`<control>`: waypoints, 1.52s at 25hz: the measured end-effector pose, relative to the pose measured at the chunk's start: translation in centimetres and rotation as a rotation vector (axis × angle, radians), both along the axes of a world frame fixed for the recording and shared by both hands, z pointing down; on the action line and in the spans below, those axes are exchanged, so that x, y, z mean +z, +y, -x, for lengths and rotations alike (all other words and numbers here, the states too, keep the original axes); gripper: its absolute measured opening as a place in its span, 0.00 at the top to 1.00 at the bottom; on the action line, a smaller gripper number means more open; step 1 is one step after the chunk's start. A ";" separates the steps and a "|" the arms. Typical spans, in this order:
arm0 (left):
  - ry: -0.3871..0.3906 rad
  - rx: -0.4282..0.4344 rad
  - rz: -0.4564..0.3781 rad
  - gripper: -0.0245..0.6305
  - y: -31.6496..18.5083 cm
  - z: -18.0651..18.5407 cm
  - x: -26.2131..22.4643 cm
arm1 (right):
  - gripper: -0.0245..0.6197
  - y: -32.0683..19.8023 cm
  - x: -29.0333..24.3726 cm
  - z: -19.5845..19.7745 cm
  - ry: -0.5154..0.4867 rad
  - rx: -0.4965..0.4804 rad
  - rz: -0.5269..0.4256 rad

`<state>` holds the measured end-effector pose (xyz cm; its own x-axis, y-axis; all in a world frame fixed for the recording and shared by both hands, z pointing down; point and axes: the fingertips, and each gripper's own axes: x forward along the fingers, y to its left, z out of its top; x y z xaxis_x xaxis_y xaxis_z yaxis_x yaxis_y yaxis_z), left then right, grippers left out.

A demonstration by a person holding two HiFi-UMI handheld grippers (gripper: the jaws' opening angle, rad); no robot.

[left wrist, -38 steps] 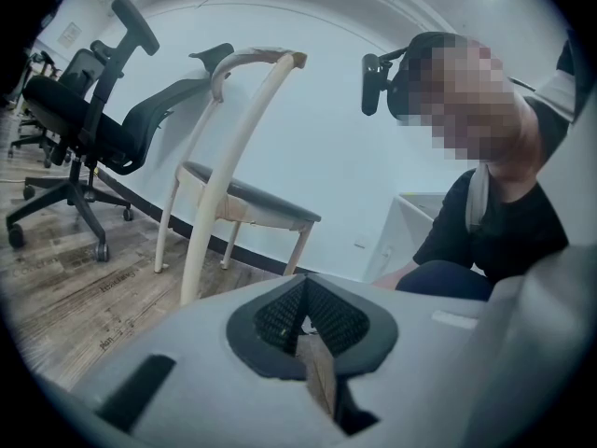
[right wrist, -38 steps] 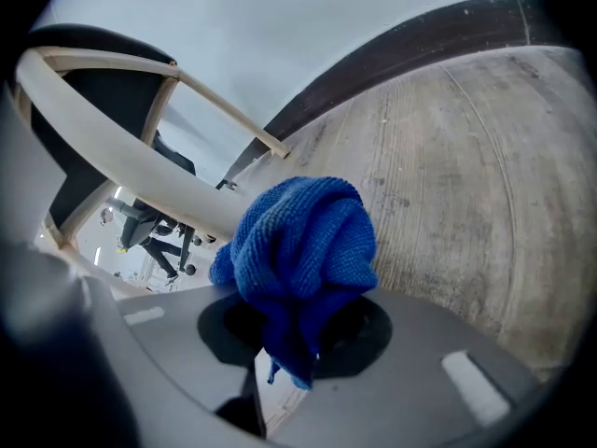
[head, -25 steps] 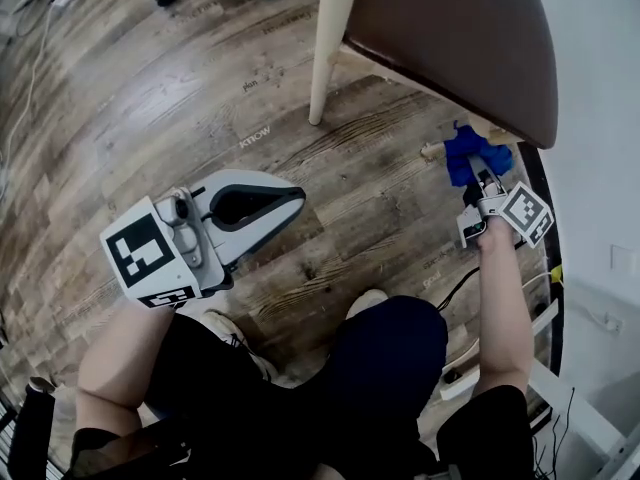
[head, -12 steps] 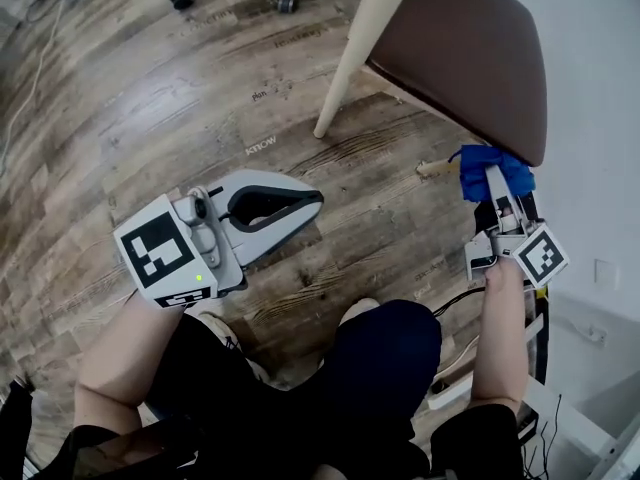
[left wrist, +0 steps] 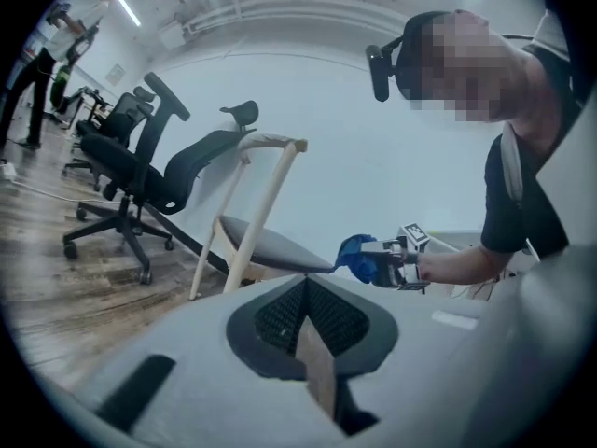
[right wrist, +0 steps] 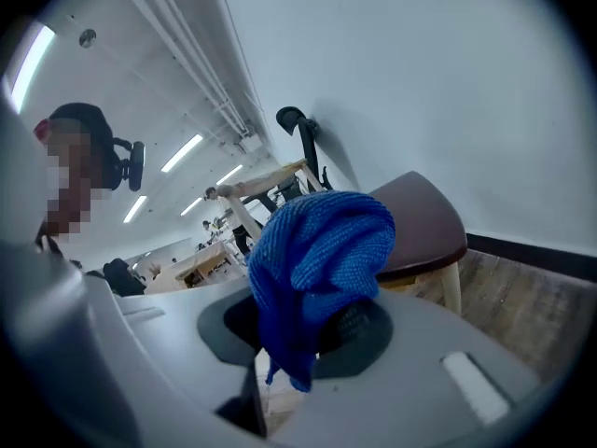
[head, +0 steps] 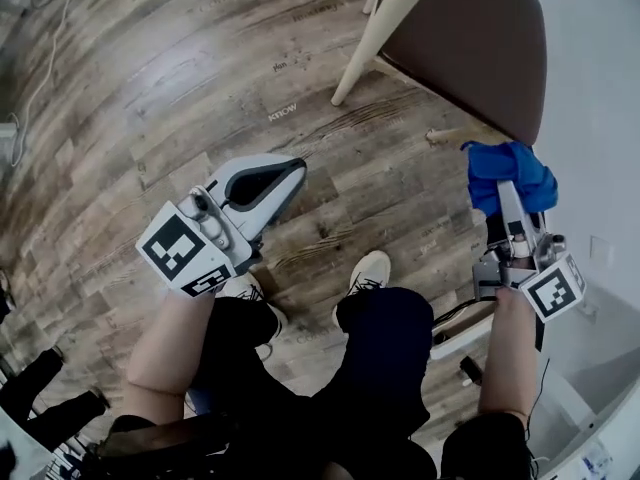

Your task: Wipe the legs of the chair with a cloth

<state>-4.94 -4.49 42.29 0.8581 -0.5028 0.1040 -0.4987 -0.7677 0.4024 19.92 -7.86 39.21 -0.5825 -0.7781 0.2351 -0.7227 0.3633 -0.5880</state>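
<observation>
Chair legs: one pale wooden leg (head: 372,30) slants down from the brown seat (head: 470,48) to the wood floor (head: 150,98) at the far right of the scene. The foot of a nearer leg (head: 445,136) shows just below the seat's near edge.
Cloth: blue and bunched (head: 510,171), held off the floor just near of the seat's edge.
Right tongs: (head: 507,200) clamped on the cloth. In the right gripper view its folds spill over the tips and hide them.
Left tongs: (head: 285,173) closed on nothing, tips meeting, hovering over bare floor well left of the chair.
Which way: from the right tongs, the nearer leg lies just far-left of the cloth. I cannot tell whether they touch, though they look apart. The slanted leg stands farther off, far-left.
Long axis: each leg runs from seat to floor, upright with a slight splay, so I judge the strokes should follow that line.
Nearer hand: the right, by a wide margin.
Next, as I judge: bring the cloth onto the nearer leg.
</observation>
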 end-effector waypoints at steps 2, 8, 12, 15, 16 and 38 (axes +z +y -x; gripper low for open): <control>-0.048 -0.006 0.030 0.96 1.4 0.8 -1.5 | 0.82 1.6 -2.3 0.7 0.029 -0.036 0.043; -0.117 -0.012 0.159 0.96 6.3 3.0 -10.2 | 0.82 6.6 -11.4 3.6 0.050 -0.148 0.115; -0.099 -0.038 0.249 0.96 10.0 3.2 -17.7 | 0.82 9.5 -18.5 5.7 0.033 -0.210 0.127; -0.072 -0.051 0.312 0.96 12.1 2.4 -23.6 | 0.82 11.0 -24.3 6.4 -0.006 -0.233 0.131; -0.056 -0.058 0.327 0.96 12.4 2.1 -25.7 | 0.82 11.3 -26.4 6.6 -0.020 -0.237 0.129; 0.094 0.035 0.201 0.96 13.8 -0.2 -53.6 | 0.82 19.9 -51.1 9.6 -0.145 -0.050 -0.037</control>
<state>-4.73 9.27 -11.35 0.8851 -0.4502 0.1176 -0.4263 -0.6834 0.5927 10.34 12.01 -11.86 -0.6462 -0.7540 0.1181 -0.6120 0.4195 -0.6704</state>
